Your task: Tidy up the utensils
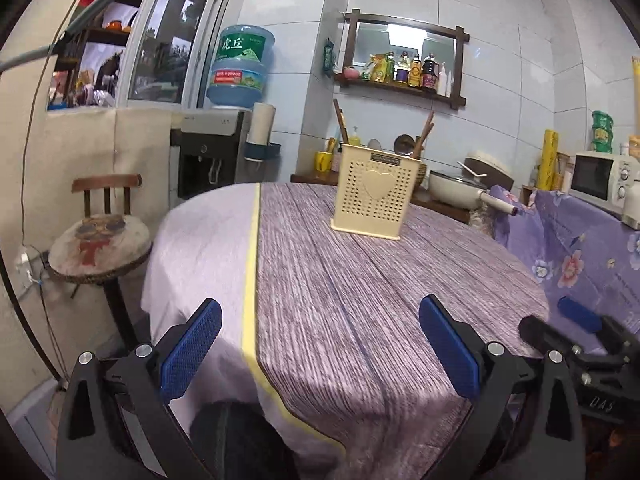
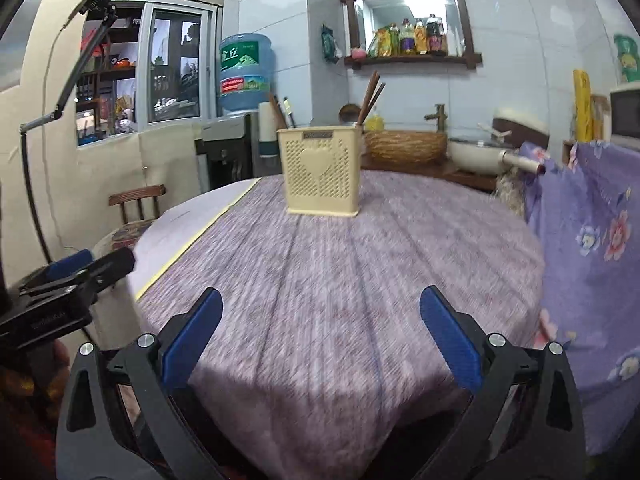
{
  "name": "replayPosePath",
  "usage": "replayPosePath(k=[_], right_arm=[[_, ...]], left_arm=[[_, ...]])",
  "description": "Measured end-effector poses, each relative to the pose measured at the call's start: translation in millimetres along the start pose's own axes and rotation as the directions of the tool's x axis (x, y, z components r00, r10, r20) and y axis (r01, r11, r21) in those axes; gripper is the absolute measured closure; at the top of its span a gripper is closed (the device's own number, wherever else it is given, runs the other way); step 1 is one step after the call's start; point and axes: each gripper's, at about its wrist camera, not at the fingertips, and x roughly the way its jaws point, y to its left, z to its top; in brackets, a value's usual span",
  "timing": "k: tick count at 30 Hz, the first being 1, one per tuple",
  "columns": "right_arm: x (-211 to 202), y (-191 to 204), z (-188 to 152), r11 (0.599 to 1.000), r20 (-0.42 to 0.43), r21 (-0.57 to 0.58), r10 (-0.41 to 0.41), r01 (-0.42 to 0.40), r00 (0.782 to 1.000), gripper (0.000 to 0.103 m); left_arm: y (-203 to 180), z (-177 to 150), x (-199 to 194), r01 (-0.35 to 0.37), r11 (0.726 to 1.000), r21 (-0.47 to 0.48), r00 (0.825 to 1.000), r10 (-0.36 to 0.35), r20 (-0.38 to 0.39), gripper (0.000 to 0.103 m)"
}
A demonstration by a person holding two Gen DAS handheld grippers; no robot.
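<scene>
A cream perforated utensil holder (image 1: 374,194) with a heart on its front stands upright at the far side of the round table (image 1: 360,300); it also shows in the right wrist view as the holder (image 2: 320,172). Wooden chopsticks and other utensils stick up out of the holder. My left gripper (image 1: 320,320) hangs open over the table's near edge, nothing between its blue pads. My right gripper (image 2: 320,308) is open too and empty, over the near part of the table (image 2: 380,280). Each gripper shows at the edge of the other's view.
A wooden chair (image 1: 100,236) stands left of the table. A water dispenser (image 1: 216,152) with a blue bottle is behind it. A counter at the back carries a pan (image 1: 456,190), a woven basket (image 2: 404,146) and a microwave (image 1: 600,178). A purple flowered cloth (image 2: 592,240) hangs at the right.
</scene>
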Motion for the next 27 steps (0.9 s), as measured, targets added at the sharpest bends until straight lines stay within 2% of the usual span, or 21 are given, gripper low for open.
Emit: replayPosePath(k=[5, 14, 27], right_arm=[[-12, 2, -4, 1.0, 0.022, 0.0, -0.024, 0.024, 0.999, 0.005], [-18, -3, 0, 1.0, 0.04, 0.016, 0.002, -0.003, 0.999, 0.005], [-17, -8, 3, 1.0, 0.03, 0.025, -0.005, 0.004, 1.0, 0.005]], left_arm=[[-2, 0, -8, 0.013, 1.0, 0.008, 0.999, -0.014, 0.034, 0.005], [3, -3, -9, 0.021, 1.0, -0.02, 0.999, -0.021, 0.033, 0.005], [0, -4, -11, 0.032, 0.999, -0.018, 0.999, -0.031, 0.031, 0.005]])
